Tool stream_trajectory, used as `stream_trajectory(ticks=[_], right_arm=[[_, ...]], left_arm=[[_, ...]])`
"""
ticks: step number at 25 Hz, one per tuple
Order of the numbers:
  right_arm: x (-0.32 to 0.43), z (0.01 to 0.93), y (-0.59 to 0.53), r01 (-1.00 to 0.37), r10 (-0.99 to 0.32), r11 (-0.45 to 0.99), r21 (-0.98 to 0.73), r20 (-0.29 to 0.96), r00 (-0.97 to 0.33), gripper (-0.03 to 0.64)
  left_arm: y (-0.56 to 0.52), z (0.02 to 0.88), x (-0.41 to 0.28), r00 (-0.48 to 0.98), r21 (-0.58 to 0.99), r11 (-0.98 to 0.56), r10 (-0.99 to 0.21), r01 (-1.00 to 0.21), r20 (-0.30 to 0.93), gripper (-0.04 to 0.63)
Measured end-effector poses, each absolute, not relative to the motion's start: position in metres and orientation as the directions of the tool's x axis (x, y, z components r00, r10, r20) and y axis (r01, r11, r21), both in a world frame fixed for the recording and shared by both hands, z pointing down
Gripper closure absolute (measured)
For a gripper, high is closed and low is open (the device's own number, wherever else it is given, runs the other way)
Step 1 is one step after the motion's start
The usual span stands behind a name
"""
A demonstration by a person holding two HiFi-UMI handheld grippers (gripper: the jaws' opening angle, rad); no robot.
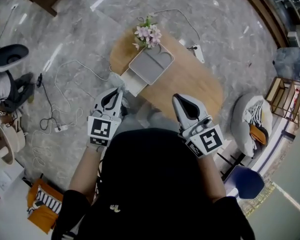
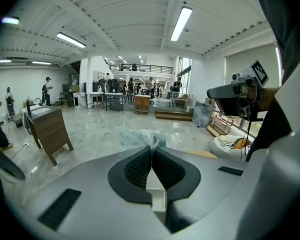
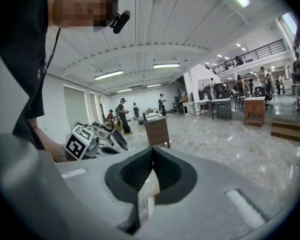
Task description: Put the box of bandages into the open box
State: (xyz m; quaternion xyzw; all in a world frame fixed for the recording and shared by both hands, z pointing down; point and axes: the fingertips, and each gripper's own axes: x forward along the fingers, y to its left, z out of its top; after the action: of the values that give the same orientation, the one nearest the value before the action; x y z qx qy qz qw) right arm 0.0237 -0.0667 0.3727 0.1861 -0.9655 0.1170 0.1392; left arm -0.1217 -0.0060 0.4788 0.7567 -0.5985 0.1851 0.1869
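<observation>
In the head view an open grey box (image 1: 151, 65) lies on the oval wooden table (image 1: 195, 86), with a white flap or lid (image 1: 133, 83) at its near left side. My left gripper (image 1: 119, 91) is just short of that corner, jaws shut on a pale green packet in crinkled clear plastic (image 1: 117, 79). The left gripper view shows the packet (image 2: 140, 137) bunched at the jaw tips of the left gripper (image 2: 152, 148). My right gripper (image 1: 177, 98) hovers over the table's near edge, shut, with nothing held; in its own view the right gripper (image 3: 152, 150) has its pads together.
A bunch of pink flowers (image 1: 148, 33) stands at the box's far corner. A white power strip (image 1: 197, 52) and cable lie at the table's far edge. Cables trail on the marble floor (image 1: 65, 69) to the left. A round cushioned seat (image 1: 250, 121) stands to the right.
</observation>
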Motion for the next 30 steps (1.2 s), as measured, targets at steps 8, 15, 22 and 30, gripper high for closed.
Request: stream_trajectory(ticks=[8, 15, 22, 30], right_arm=[[0.023, 0.382, -0.065, -0.49, -0.401, 0.854, -0.178, 0.375, -0.836, 0.62], [0.032, 0.39, -0.066, -0.569, -0.462, 0.805, -0.167, 0.424, -0.779, 0.62], [0.043, 0.402, -0.062, -0.633, -0.503, 0.755, -0.17, 0.47, -0.726, 0.62], [0.053, 0.413, -0.058, -0.682, -0.526, 0.71, -0.176, 0.511, -0.68, 0.62]], left_arm=[[-0.02, 0.53, -0.124, 0.301, 0.101, -0.298, -0.762, -0.949, 0.573, 0.58], [-0.024, 0.588, -0.12, 0.352, 0.147, -0.343, -0.674, -0.928, 0.65, 0.578], [-0.025, 0.643, -0.113, 0.402, 0.195, -0.39, -0.57, -0.9, 0.716, 0.578], [-0.023, 0.704, -0.103, 0.421, 0.225, -0.417, -0.471, -0.881, 0.775, 0.577]])
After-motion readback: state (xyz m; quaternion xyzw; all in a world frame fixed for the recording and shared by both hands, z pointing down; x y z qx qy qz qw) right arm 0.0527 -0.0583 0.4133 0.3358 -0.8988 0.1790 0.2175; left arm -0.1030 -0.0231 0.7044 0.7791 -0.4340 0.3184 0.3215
